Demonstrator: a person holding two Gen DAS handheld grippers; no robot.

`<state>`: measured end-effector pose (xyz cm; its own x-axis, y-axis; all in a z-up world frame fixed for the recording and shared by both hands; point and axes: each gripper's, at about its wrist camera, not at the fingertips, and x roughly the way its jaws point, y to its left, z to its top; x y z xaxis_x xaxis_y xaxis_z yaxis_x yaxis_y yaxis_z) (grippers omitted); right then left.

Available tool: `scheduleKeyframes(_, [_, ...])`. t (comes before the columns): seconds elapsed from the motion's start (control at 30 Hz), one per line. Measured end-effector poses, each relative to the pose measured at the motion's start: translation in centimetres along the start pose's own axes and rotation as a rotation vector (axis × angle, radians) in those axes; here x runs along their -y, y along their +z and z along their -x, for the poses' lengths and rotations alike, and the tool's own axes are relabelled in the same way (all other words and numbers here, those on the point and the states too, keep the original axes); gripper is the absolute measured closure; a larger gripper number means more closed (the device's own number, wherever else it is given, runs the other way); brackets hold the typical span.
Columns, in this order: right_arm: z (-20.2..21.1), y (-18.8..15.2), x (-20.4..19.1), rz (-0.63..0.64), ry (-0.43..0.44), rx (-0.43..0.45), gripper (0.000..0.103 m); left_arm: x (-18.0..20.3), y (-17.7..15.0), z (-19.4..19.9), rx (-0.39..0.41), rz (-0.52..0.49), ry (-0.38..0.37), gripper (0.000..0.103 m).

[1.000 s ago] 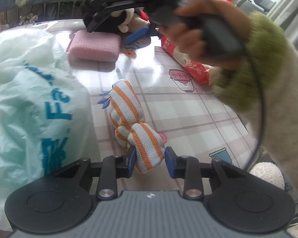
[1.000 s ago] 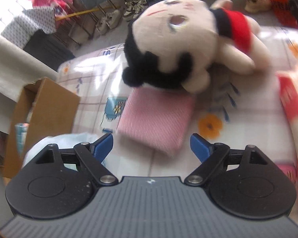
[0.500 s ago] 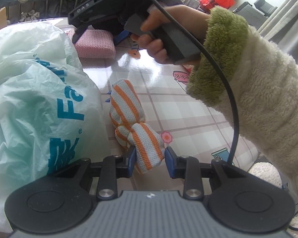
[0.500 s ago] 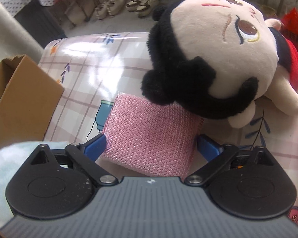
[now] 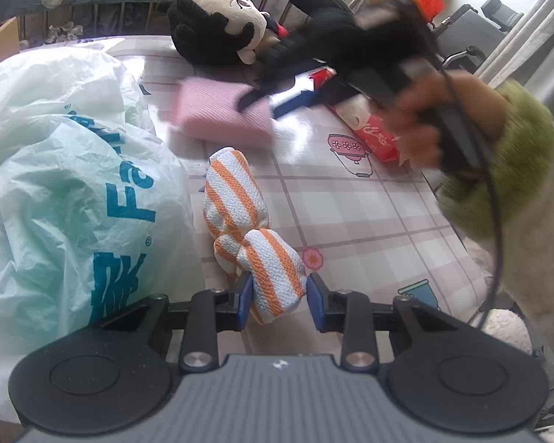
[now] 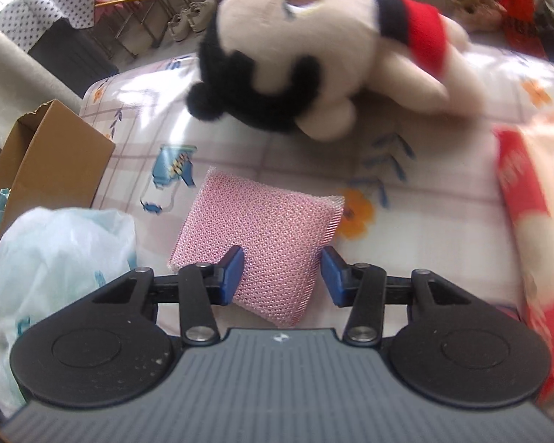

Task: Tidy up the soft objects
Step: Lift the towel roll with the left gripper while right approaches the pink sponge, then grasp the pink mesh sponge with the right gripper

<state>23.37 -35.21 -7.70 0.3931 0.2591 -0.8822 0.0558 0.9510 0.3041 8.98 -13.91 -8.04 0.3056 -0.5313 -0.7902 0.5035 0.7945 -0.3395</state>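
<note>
My left gripper point(image 5: 280, 301) is shut on the lower end of an orange-and-white striped cloth point(image 5: 236, 203), which lies on the table beside a pale green plastic bag point(image 5: 66, 170). A pink mesh sponge point(image 6: 262, 236) sits between the blue fingers of my right gripper point(image 6: 282, 273). Its jaws are closing and both pads press the sponge's sides. In the left wrist view a hand holds the right gripper point(image 5: 266, 99) over the same pink sponge point(image 5: 218, 110), blurred by motion. A plush doll point(image 6: 295, 59) with black hair lies behind it, apart from the sponge.
The checked tablecloth point(image 5: 351, 214) covers the table. A red tissue pack point(image 6: 528, 203) lies at the right. The plastic bag point(image 6: 55, 251) and a brown cardboard box point(image 6: 44, 162) stand at the left. The doll point(image 5: 218, 33) lies at the table's far side.
The right gripper's jaws have narrowed onto the pink sponge and pulled it out from under the doll's head, toward the striped cloth. The left gripper has kept still.
</note>
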Motion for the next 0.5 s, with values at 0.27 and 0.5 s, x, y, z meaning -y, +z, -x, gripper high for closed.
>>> scheduleKeyframes(0.27, [5.1,-8.1,6.2,-0.149,0.005,0.048,0.066,1.1,-0.2,-0.3,0.014,-0.019,0.037,0.070])
scheduleKeyframes(0.5, [9.8,-15.2,7.3,-0.076,0.031,0.171,0.044,1.6,-0.3,-0.3,0.009,-0.020,0.032,0.070])
